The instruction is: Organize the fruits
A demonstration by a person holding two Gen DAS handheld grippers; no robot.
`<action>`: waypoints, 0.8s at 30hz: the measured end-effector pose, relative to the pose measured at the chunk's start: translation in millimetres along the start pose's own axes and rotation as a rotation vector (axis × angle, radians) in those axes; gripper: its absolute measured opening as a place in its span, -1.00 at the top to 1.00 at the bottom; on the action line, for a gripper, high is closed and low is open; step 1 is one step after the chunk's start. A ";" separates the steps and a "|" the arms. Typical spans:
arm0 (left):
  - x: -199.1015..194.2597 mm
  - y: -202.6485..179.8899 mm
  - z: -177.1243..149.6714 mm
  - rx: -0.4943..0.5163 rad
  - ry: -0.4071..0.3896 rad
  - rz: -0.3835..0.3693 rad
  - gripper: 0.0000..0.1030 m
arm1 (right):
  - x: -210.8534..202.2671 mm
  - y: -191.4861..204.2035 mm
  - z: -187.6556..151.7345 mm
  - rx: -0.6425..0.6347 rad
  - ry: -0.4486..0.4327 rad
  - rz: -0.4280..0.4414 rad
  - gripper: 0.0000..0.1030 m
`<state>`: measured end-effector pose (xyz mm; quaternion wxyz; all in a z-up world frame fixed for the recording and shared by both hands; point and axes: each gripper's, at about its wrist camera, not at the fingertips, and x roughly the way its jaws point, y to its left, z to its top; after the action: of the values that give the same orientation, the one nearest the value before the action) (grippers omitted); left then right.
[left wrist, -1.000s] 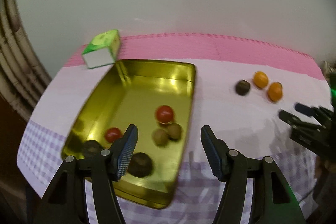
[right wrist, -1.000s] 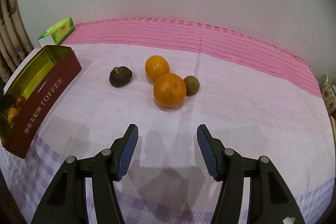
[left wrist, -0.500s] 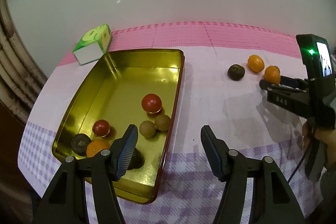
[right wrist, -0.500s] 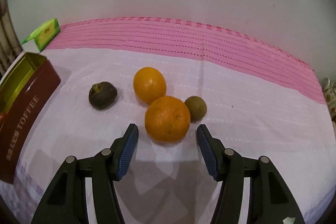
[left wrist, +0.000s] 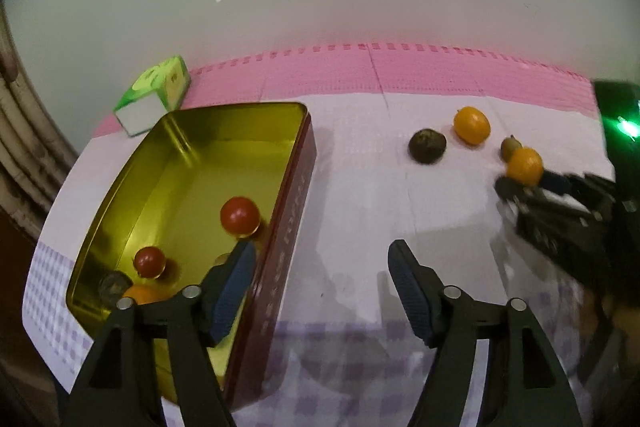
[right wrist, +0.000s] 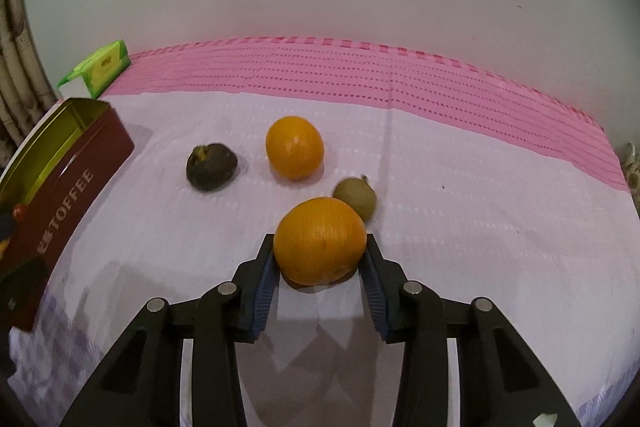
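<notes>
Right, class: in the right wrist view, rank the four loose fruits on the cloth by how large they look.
1. Near orange, between the right hand-held gripper pads; nearest the camera, so its lead over the next is unsure.
2. Far orange.
3. Dark fruit.
4. Small brownish-green fruit.

In the left wrist view, the left tongs (left wrist: 318, 277) cover fruit at the tin's (left wrist: 298, 183) near end; a dark fruit (left wrist: 114, 285) there is blurred. At the right frame edge, the right tongs (left wrist: 520, 185) are smeared and cut off.
</notes>
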<state>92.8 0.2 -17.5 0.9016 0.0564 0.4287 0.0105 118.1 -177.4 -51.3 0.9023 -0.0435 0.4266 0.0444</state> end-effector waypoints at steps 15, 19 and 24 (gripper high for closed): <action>9.9 -27.3 27.6 -0.023 -0.073 -0.067 -0.34 | -5.0 -11.7 -9.8 -0.017 0.000 0.020 0.28; 29.8 -37.8 34.8 -0.029 -0.038 -0.096 -0.34 | -4.6 -13.0 -10.2 -0.012 -0.001 0.026 0.27; 47.2 -43.7 42.7 -0.048 -0.017 -0.123 -0.34 | -5.2 -15.4 -11.7 -0.011 -0.002 0.030 0.26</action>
<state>154.4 -44.0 -32.1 0.9052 0.0085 0.4233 -0.0354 107.6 -194.3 -54.1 0.9017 -0.0421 0.4261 0.0601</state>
